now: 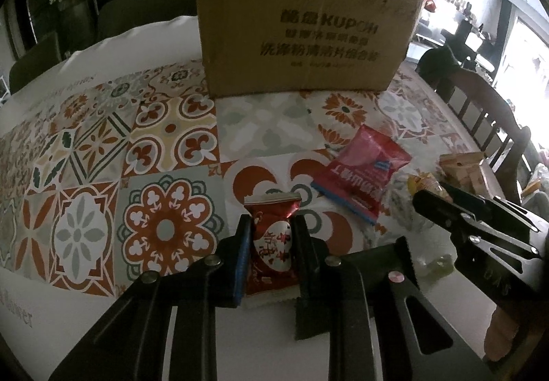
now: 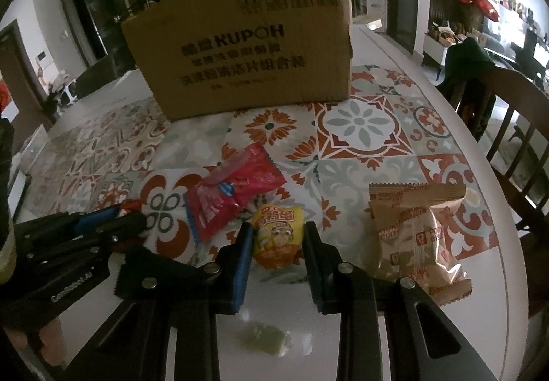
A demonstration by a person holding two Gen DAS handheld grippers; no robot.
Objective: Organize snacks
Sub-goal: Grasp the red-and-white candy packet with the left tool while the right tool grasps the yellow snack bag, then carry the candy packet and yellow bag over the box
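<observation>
Snacks are mid-pickup: left hand-held gripper [image 1: 271, 243] is clamped on a dark-red candy packet [image 1: 272, 245], right hand-held gripper [image 2: 278, 243] on a yellow packet [image 2: 278, 238]. Pink packet [image 2: 236, 195] and tan packet [image 2: 418, 237] lie on the counter [image 1: 274, 127]; cardboard box [image 2: 247, 55] probably awaits all 4.

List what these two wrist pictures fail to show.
- Inside of the cardboard box: both views, hidden behind its front wall.
- Lower end of the dark red packet: left wrist view, covered by the left gripper.
- Small print on the tan packet: right wrist view, too blurred.
- Yellow packet: left wrist view, mostly behind the right gripper.
</observation>
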